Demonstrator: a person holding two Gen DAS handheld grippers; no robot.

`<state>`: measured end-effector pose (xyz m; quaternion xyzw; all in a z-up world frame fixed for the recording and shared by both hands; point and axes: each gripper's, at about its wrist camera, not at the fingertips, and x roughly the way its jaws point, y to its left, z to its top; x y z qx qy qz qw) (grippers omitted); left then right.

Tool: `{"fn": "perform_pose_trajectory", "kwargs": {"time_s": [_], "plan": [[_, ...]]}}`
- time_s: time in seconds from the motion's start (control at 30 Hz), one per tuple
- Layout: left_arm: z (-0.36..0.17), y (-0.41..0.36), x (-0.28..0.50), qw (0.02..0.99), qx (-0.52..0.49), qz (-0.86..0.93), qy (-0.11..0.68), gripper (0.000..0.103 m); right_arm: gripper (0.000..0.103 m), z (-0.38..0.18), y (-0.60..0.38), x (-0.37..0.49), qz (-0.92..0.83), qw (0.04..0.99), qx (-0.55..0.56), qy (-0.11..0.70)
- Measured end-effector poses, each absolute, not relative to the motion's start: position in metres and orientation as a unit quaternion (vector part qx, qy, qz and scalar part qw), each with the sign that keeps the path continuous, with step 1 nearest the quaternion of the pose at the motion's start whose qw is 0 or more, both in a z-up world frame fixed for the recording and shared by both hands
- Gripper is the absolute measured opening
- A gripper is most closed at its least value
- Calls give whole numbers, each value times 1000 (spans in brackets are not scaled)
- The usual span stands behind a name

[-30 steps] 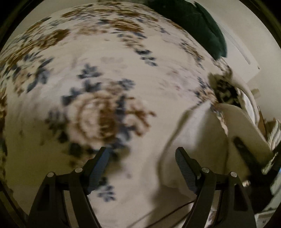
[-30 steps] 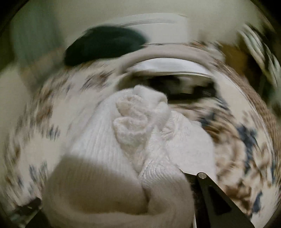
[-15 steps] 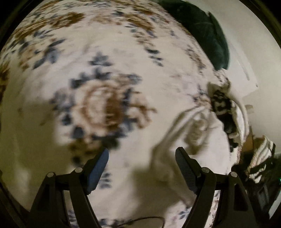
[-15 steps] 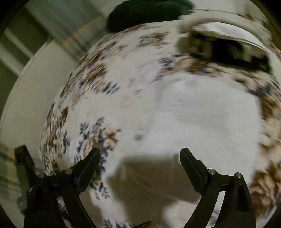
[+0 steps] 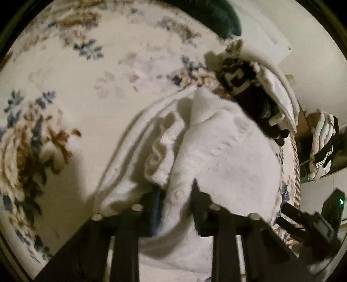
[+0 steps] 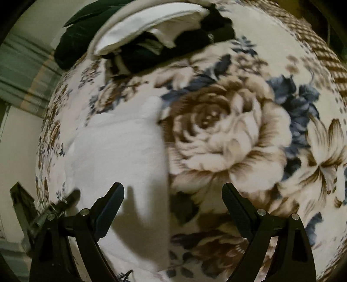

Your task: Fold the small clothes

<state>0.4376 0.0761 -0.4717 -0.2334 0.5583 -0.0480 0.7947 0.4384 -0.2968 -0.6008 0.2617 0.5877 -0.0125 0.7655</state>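
A small white fleecy garment (image 5: 216, 151) lies on a flowered blanket (image 5: 76, 86). My left gripper (image 5: 175, 195) is shut on the garment's near edge, with the cloth bunched between the fingers and draped over them. In the right wrist view the same white garment (image 6: 121, 151) lies flat at the left, its right edge straight. My right gripper (image 6: 173, 195) is open and empty just above the garment's right edge and the blanket (image 6: 238, 130).
A pile of black and white clothes (image 5: 256, 91) lies beyond the garment; it also shows in the right wrist view (image 6: 164, 41). A dark green cushion (image 5: 216, 15) sits at the far edge. The blanket's edge drops off at the right (image 5: 296, 164).
My left gripper went from open above the blanket to shut on the white garment. My right gripper let go of the garment, opened and drew back to the right.
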Motion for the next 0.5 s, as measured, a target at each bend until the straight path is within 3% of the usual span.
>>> {"fn": "perform_pose_trajectory", "kwargs": {"time_s": [0.13, 0.3, 0.4, 0.47, 0.5], "plan": [[-449, 93, 411, 813, -245, -15, 528, 11, 94, -613, -312, 446, -6, 756, 264, 599], [-495, 121, 402, 763, -313, 29, 565, 14, 94, -613, -311, 464, 18, 754, 252, 606], [-494, 126, 406, 757, -344, 24, 556, 26, 94, -609, -305, 476, 35, 751, 248, 611], [-488, 128, 404, 751, -352, 31, 558, 50, 94, -605, -303, 486, 54, 752, 251, 607], [-482, 130, 399, 750, -369, 28, 549, 56, 94, -603, -304, 491, 70, 752, 259, 602]]}}
